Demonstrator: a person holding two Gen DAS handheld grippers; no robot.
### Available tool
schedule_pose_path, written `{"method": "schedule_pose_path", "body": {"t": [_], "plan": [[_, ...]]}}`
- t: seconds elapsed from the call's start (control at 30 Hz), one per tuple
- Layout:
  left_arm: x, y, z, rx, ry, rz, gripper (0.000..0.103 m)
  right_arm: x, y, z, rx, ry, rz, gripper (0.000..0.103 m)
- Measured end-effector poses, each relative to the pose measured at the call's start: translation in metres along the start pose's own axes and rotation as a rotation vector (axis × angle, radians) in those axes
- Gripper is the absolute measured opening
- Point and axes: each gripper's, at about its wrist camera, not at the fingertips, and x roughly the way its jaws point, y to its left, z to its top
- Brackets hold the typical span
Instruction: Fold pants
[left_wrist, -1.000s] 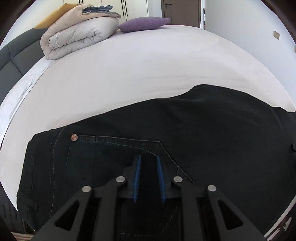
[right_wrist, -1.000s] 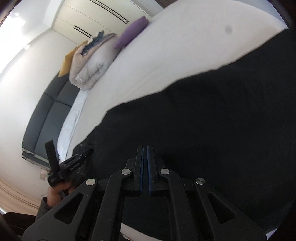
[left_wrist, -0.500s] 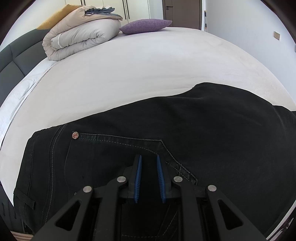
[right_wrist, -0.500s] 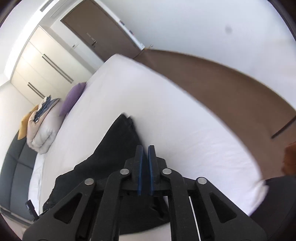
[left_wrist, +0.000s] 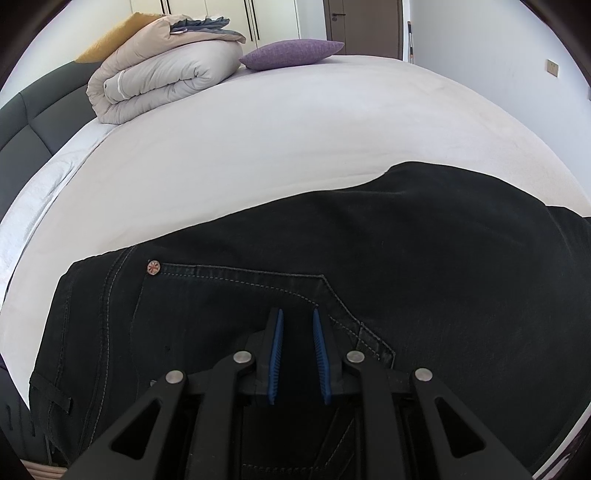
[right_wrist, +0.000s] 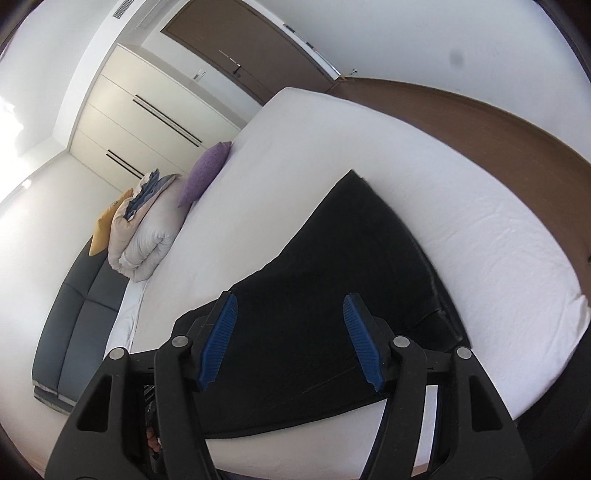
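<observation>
1. Bedroom with a white-sheeted bed (left_wrist: 295, 140) filling both views; at its head sit a rolled duvet (left_wrist: 162, 85) and a purple cushion (left_wrist: 291, 55), well apart from the work, with wardrobe doors (right_wrist: 147, 122) and a brown door behind.

2. Black pants (left_wrist: 369, 277) lie flat along the near edge of the bed. In the right wrist view their long axis runs from the waist end, low and near the person, up and away to the leg ends (right_wrist: 354, 177) toward the far side of the bed.

3. Left gripper (left_wrist: 298, 354) hangs over the waist end, right by the stitched pocket seam (left_wrist: 258, 277) and its rivet (left_wrist: 153, 266). Its fingers stand only narrowly apart; whether they pinch cloth or merely hover over it I cannot tell.

4. Right gripper (right_wrist: 290, 339) is above the mid-length of the pants (right_wrist: 332, 295), pointing along the legs. Its jaws have just been opening and now stand wide, with nothing between the fingers (right_wrist: 218, 339); the cloth lies below them, untouched.

5. Judgement: the right hand is the nearer one to the leg ends, which lie ahead of its fingers along the garment's own line, so a lengthwise fold would fall to it.

6. Open sheet lies beyond and to the right of the pants (right_wrist: 480, 240), giving room to move; the near edge of the bed is close, so the cloth could slip off.
</observation>
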Motion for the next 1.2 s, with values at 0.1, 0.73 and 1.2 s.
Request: {"method": "schedule_pose_path", "body": {"t": [0.1,0.73,1.2], "plan": [[-0.002,-0.003,0.001,0.004,0.001,0.011,0.02,0.007,0.004,-0.012,0.003,0.037,0.018,0.06],[-0.015,-0.065,0.013,0.084,0.011,-0.039,0.018,0.088,0.065,-0.092,-0.114,0.229,0.087,0.06],[-0.009,-0.07,0.012,0.091,0.018,-0.018,0.017,0.026,0.013,-0.09,0.052,0.136,0.025,0.06]]}}
